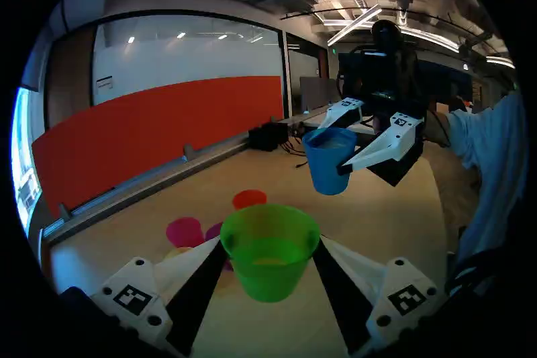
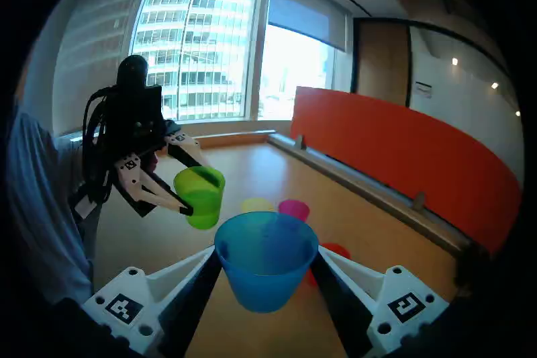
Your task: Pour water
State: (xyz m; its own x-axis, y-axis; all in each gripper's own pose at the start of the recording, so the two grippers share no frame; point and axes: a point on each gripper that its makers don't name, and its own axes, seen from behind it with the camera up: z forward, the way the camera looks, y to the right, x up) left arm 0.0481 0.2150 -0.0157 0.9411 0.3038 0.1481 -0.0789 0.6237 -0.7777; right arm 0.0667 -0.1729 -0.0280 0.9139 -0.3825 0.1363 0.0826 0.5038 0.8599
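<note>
Left gripper [image 1: 268, 254] pinches the green cup [image 1: 270, 271] at lower centre; right gripper [image 2: 266, 257] pinches the blue cup [image 2: 265, 281], both above the table [image 1: 382, 213].

Both views face each other (close) across the table [image 1: 376, 210].

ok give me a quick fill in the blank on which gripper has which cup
1. The left gripper is shut on the left cup, which is coloured ____.
2. The right gripper is shut on the right cup, which is coloured ____.
3. The number of cups held up above the table is ____.
Missing words: green; blue; two.
</note>
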